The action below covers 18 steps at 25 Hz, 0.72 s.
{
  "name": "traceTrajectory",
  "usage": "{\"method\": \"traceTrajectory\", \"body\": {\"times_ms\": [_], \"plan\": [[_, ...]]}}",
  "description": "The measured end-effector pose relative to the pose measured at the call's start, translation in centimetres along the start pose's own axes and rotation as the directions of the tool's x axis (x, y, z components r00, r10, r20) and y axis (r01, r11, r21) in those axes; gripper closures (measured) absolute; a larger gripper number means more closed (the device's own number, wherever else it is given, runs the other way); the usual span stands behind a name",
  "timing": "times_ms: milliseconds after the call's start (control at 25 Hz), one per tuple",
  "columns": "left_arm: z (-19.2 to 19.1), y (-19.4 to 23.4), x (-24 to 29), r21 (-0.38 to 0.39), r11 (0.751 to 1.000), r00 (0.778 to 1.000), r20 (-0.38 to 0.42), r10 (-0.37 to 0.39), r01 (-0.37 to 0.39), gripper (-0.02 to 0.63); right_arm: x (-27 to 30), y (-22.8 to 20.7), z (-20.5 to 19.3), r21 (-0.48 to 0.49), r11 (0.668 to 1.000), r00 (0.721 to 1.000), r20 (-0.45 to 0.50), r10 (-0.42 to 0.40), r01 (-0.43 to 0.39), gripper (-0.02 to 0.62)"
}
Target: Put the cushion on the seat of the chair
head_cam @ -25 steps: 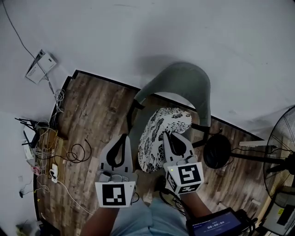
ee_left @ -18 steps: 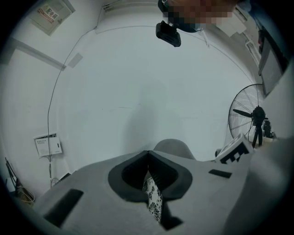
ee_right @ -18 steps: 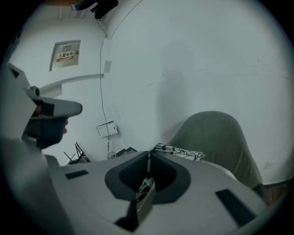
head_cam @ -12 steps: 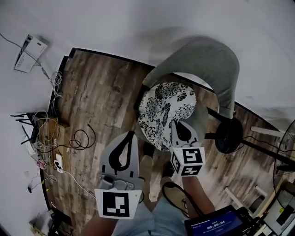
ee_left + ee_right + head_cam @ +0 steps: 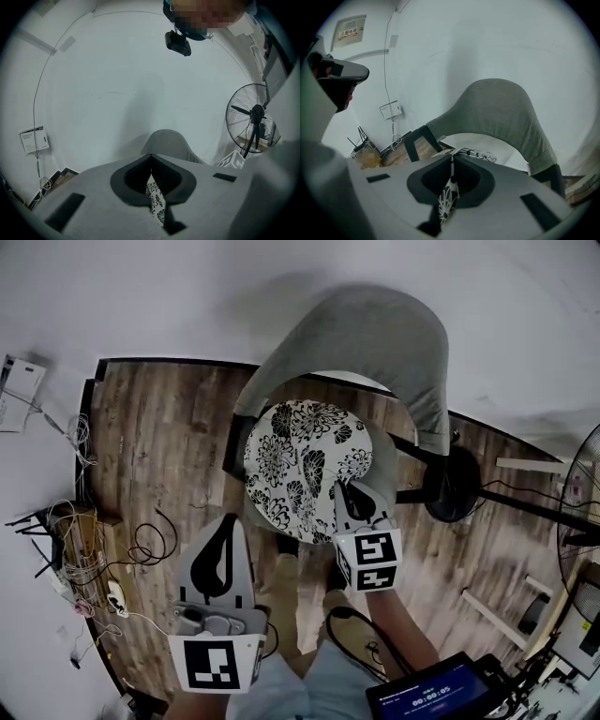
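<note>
The black-and-white floral cushion [image 5: 300, 460] lies flat on the seat of the grey chair [image 5: 375, 343], covering most of it. My right gripper [image 5: 341, 489] is shut on the cushion's near right edge. In the right gripper view the floral fabric [image 5: 447, 201] is pinched between the closed jaws [image 5: 451, 158], with the chair back [image 5: 501, 117] beyond. My left gripper [image 5: 229, 521] hovers shut just off the cushion's near left edge, holding nothing. In the left gripper view its jaws [image 5: 150, 159] meet at the tips, and the cushion [image 5: 155, 201] shows through the slit.
A standing fan [image 5: 581, 493] and its round black base [image 5: 450, 488] are right of the chair. Loose cables [image 5: 150, 545] and a plug strip lie on the wood floor at left. The person's legs [image 5: 281, 596] stand just before the seat, with a tablet [image 5: 436, 699] at bottom right.
The cushion, hanging upright from the right gripper before, has come down and now lies flat on the seat. Both grippers have dropped lower; the left stays beside the cushion.
</note>
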<state>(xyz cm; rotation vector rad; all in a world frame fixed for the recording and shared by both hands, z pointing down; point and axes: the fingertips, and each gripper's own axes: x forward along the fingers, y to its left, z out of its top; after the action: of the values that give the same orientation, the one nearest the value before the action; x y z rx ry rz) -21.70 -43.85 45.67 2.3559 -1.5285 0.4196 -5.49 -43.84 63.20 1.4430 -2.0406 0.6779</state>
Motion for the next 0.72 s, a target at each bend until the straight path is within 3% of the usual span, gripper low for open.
{"method": "traceTrajectory", "body": {"times_ms": [240,720], "plan": [[-0.6,0.1,1.3,0.035,0.997,0.998,-0.006,-0.062,0.062,0.597,1.0,-1.2,-2.1,0.005,0.999,0.998,-0.042,-0.041,0.041,0.578],[-3.8,-6.2,3.8,0.057,0.983,0.983,-0.070,-0.172,0.176,0.597,1.2,-7.7,-9.8,0.102,0.990,0.990,-0.111,-0.087,0.098,0.557]]}}
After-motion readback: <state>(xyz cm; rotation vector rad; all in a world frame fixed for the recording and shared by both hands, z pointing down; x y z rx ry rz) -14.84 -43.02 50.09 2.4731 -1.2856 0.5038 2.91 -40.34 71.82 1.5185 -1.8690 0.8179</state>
